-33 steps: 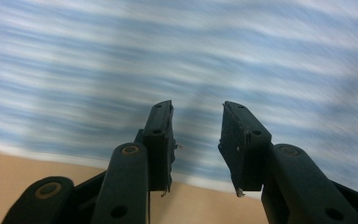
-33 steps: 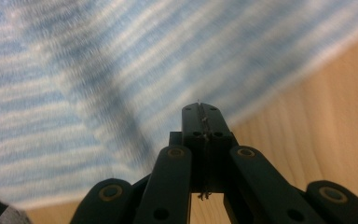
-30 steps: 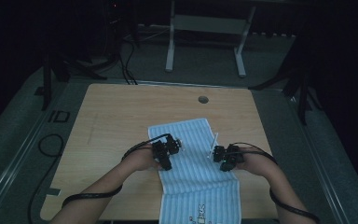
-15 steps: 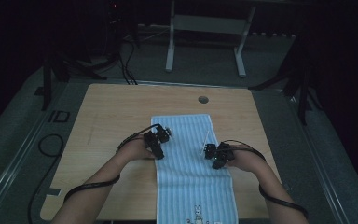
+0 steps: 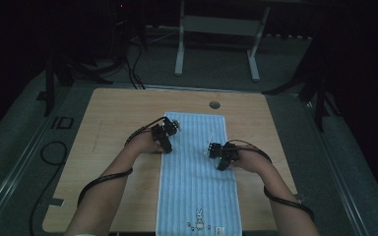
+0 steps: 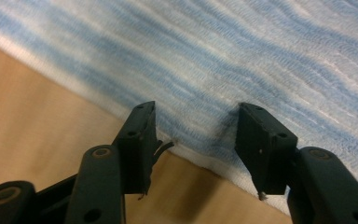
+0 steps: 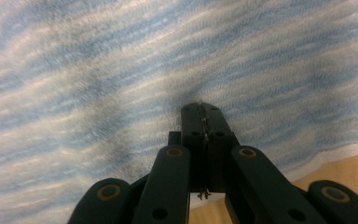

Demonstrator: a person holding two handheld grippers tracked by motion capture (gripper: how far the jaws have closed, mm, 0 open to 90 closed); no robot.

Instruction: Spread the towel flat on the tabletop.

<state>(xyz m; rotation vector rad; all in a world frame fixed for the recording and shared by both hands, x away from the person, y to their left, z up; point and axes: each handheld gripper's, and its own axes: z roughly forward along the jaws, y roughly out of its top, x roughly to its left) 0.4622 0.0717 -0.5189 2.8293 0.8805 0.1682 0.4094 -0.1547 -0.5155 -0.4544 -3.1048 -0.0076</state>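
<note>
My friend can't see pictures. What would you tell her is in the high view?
A long blue striped towel lies flat on a wooden table, its bunny print at the near end. A person's left gripper is at the towel's left edge and the right gripper near its right edge. The room around is dark.

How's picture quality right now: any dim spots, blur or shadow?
High view: room dark, only the table lit, towel readable. Left gripper view: sharp tongs, towel weave soft, shadow beneath. Right gripper view: towel blurred, dark shadow around the tongs.
</note>
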